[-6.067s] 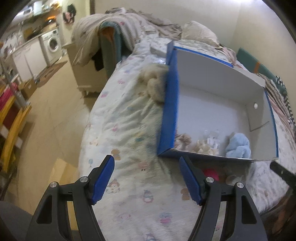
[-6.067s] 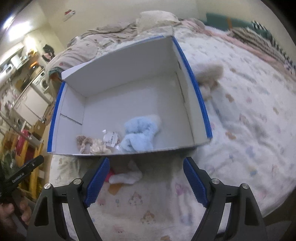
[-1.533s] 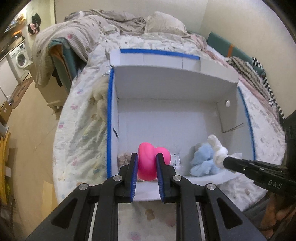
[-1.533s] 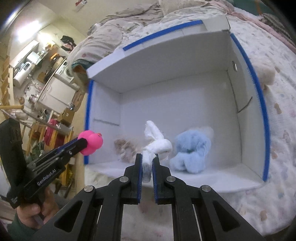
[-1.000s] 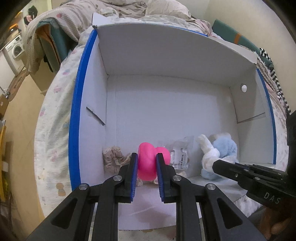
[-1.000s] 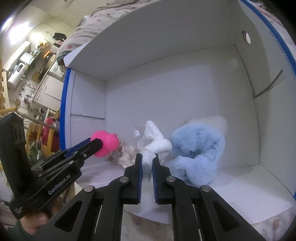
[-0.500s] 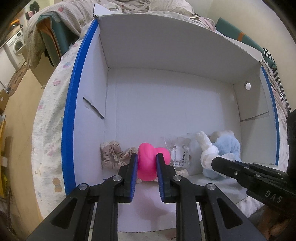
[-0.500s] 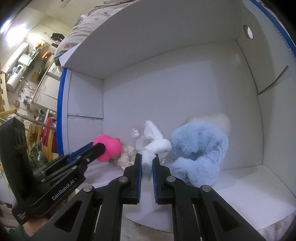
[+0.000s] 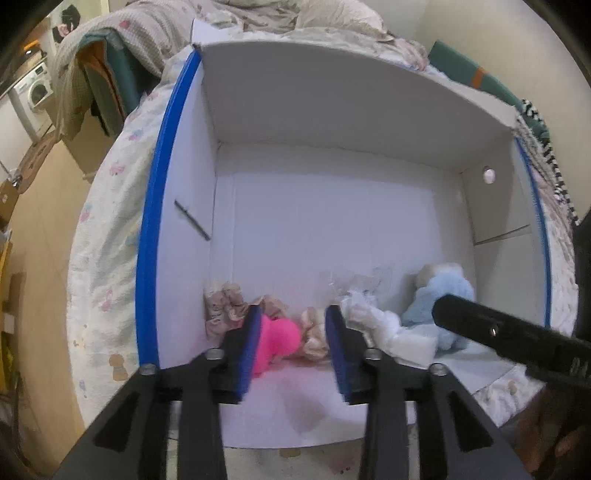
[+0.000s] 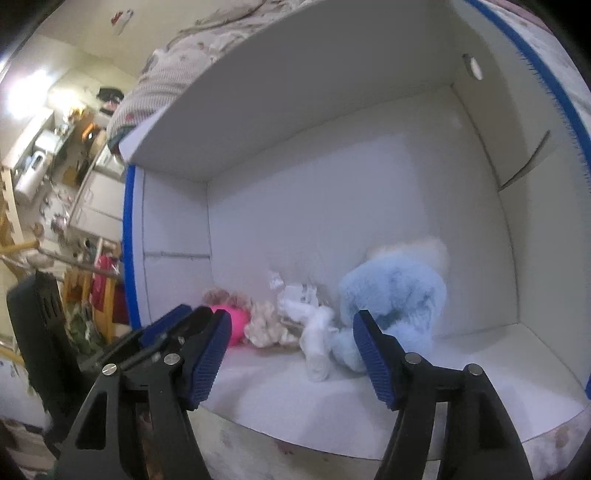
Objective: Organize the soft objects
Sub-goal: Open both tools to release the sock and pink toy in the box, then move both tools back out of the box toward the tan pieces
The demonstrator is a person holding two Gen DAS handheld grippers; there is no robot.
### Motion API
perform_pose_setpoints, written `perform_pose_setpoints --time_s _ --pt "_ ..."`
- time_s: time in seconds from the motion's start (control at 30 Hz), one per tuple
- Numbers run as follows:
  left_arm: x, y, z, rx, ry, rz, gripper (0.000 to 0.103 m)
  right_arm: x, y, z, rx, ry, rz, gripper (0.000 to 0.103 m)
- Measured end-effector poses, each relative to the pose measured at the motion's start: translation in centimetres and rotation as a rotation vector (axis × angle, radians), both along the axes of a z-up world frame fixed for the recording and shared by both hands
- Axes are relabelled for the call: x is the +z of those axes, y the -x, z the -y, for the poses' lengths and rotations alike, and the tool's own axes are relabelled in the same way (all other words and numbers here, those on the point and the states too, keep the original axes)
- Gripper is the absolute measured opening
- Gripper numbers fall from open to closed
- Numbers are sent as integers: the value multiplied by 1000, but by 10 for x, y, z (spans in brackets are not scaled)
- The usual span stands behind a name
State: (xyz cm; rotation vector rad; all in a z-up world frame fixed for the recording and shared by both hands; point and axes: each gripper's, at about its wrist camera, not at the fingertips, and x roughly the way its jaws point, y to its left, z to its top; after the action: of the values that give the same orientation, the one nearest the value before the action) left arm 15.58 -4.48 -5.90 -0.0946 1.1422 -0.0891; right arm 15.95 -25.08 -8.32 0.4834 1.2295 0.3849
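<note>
A white cardboard box with blue edges (image 9: 332, 122) (image 10: 332, 122) lies on the bed. Along its near inner wall lie a pink soft toy (image 9: 275, 338) (image 10: 234, 323), beige scrunchies (image 9: 225, 304) (image 10: 264, 326), a white soft toy (image 9: 384, 326) (image 10: 314, 332) and a light blue plush (image 9: 441, 299) (image 10: 391, 299). My left gripper (image 9: 295, 345) is open just over the pink toy, which rests against its left finger. My right gripper (image 10: 290, 356) is open, with the white toy lying loose between its fingers. Each gripper shows in the other's view.
The box sits on a patterned bedspread (image 9: 110, 229). Bedding and pillows (image 9: 280, 18) pile behind it. A washing machine (image 9: 37, 96) and kitchen furniture stand at the far left, past the tan floor (image 9: 40, 258). A wooden rack (image 10: 22, 236) stands left of the bed.
Both grippers have opened. The pink toy has dropped from the left gripper and the white toy from the right gripper; both now lie in the box.
</note>
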Motion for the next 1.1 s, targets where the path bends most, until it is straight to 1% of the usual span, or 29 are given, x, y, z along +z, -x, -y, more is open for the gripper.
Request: perform_pose_setpoints --time_s 0.07,0.1,0.13,0.2,0.27,0.43,0.6,0.7,0.8,0.9,1.03,1.1 --pt "2 2 2 -12 8 8 42 0 -1 3 -14 -4 -5 72" --pt "2 3 3 -19 0 10 45 -1 -1 4 -19 -5 -8 72" --pt "2 4 4 -24 -14 14 52 -2 0 5 -20 -5 -11 72" --pt "4 7 8 -31 -37 29 62 -4 1 4 -18 1 -13 72" --pt "6 9 9 -31 -49 46 63 -4 1 4 -17 9 -11 72" --pt "12 11 7 -19 -33 57 63 -2 3 5 -30 32 -3 72" --pt "15 19 6 -12 -27 61 63 4 10 6 -33 70 33 72" --pt "20 30 8 -36 -18 80 63 12 20 9 -37 75 64 72" --pt "24 41 10 -59 -42 103 63 23 30 12 -40 76 94 72" --pt "26 51 7 -51 -53 115 63 30 41 16 -43 75 110 72" --pt "26 65 1 -39 -40 105 63 30 52 23 -64 69 107 72" --pt "29 73 0 -45 -54 124 64 34 59 24 -70 81 125 72"
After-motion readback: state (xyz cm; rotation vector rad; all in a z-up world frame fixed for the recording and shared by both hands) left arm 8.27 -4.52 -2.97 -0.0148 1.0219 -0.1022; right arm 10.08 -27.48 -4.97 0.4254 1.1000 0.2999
